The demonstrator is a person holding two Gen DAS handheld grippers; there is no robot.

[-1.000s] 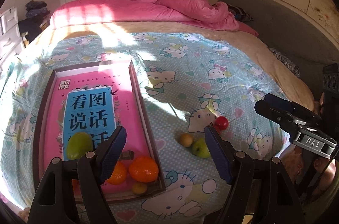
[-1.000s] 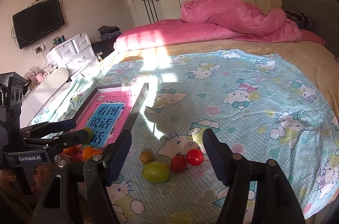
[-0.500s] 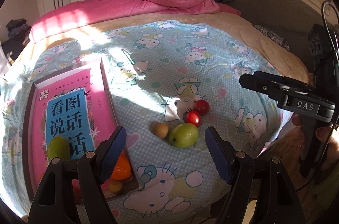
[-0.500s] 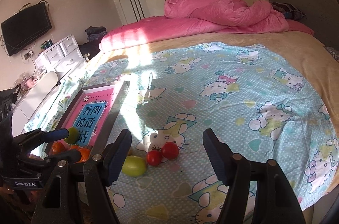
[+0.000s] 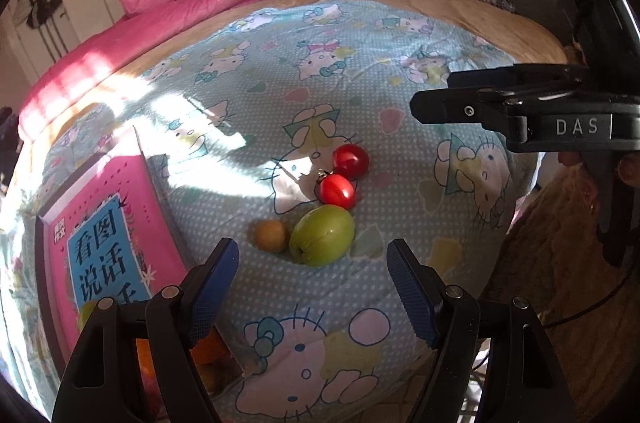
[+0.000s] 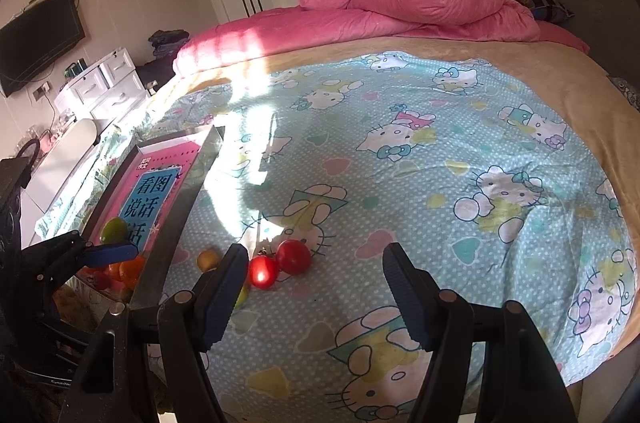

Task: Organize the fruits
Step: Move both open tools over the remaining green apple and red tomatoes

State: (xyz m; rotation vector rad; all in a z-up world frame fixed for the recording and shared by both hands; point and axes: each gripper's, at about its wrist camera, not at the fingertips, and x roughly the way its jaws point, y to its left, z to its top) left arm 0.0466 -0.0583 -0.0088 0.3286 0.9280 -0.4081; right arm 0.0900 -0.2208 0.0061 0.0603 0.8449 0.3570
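- Four loose fruits lay in a cluster on the bed sheet (image 5: 400, 35), at the centre of the left wrist view: a green fruit (image 5: 322, 241), a small tan fruit (image 5: 272, 236) just beside it on the left, and two cherry tomatoes (image 5: 344, 175) touching each other just above.
- At the lower left of that view sat the tray (image 5: 158, 179), lined with a pink book, with oranges (image 6: 128, 269) and another green fruit already in it.
- Both blue pads of the left tool (image 5: 312, 287) stood apart with nothing between them, low in the frame, and the green fruit lay just beyond the gap.
- Likewise the right tool (image 6: 310, 297) stood apart and empty; in its view the tomatoes showed by its left pad, which half hid the green fruit.
- Judging by looks, the green fruit was firm, smooth and fairly light; a hold across its short middle would likely suit it best.
- By contrast, the tomatoes looked thin-skinned and glossy, apt to slip or burst, so a gentle squeeze would be wise.
- On the soft bedding, any fruit could roll or sink when nudged.
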